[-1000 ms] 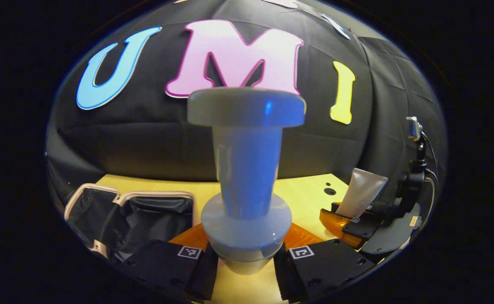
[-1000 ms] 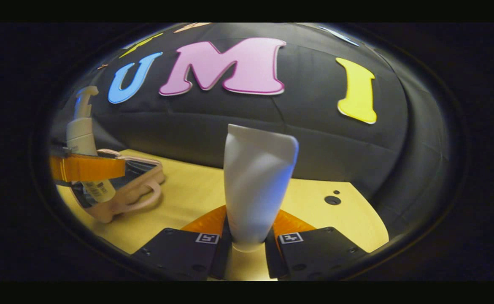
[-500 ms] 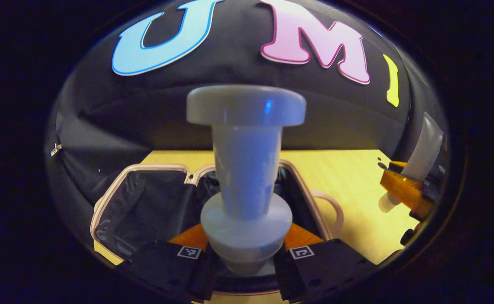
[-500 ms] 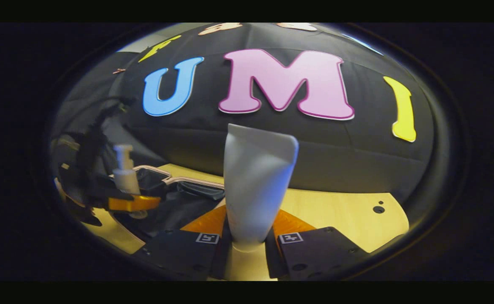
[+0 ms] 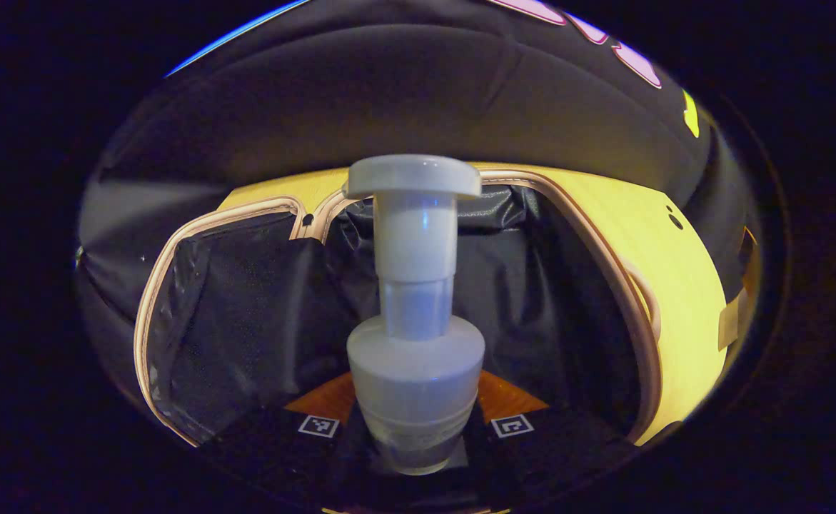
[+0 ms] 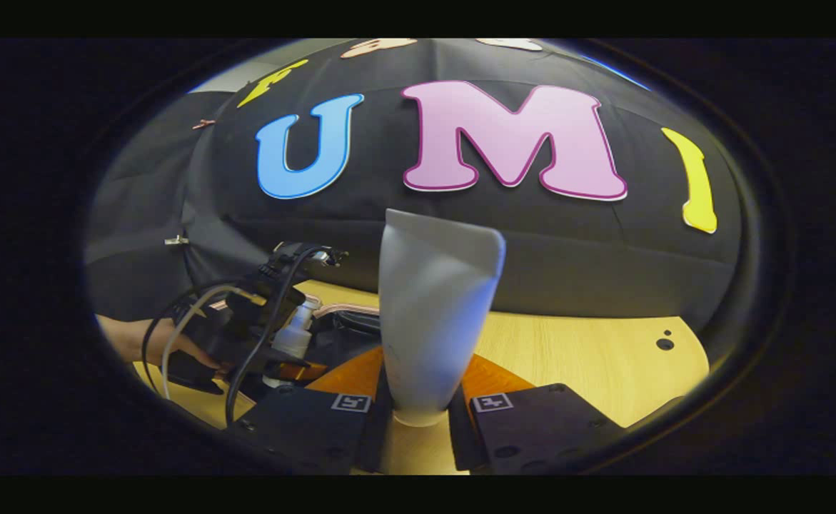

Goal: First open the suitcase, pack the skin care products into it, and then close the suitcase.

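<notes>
The left gripper [image 5: 415, 435] is clenched on a white pump bottle [image 5: 415, 335], both fingers pressing its clear lower body just under the wide rounded shoulder; a narrower smooth neck rises from there to a flat disc-shaped pump head. The bottle stands upright between the fingers and hangs over the open suitcase [image 5: 246, 314], whose two halves lie flat on the pale wooden table [image 5: 682, 285], each lined with crinkled black fabric and edged in a pink rim, with a curved pink handle at the right side. Half a second ago the suitcase sat lower and smaller in the left gripper view; now its dark lining spreads behind the bottle, so the gripper has tipped down toward it. The right gripper [image 6: 418, 417] grasps a soft white tube [image 6: 435, 314] by its cap end, the flattened crimped end pointing up, held above the table. In the right gripper view a hand [image 6: 139, 339] with the other gripper sits at the left, seemingly over the suitcase, though cables blur that corner.
</notes>
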Demonstrator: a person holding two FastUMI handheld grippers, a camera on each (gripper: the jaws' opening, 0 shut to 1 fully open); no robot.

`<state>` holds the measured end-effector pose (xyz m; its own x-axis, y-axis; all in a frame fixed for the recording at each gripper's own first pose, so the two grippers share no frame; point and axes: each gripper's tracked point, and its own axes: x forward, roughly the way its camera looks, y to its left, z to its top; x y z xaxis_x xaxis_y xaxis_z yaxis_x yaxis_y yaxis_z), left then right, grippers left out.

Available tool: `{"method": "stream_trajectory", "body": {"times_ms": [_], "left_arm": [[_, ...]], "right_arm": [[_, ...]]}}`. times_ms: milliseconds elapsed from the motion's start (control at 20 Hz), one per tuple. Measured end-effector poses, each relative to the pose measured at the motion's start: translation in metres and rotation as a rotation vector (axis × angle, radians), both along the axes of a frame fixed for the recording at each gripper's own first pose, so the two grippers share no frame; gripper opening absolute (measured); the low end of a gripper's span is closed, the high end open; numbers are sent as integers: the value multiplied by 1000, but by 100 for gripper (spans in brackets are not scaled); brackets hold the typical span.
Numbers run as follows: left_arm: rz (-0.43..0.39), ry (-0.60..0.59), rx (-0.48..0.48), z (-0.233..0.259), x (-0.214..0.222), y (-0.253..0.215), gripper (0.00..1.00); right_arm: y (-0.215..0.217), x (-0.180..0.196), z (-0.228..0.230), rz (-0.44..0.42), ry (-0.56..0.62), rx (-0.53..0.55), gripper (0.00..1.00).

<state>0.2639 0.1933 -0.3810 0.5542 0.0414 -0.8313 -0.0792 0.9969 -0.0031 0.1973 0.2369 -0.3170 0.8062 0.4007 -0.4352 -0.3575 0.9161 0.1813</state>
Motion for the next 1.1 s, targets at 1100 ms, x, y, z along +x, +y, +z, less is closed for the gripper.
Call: {"method": "stream_trajectory", "body": {"times_ms": [1100], "left_arm": [[82,-491,75,199,-89,63,68]], "right_arm": [[115,-8,-135,-23,513,-45,30]]}}
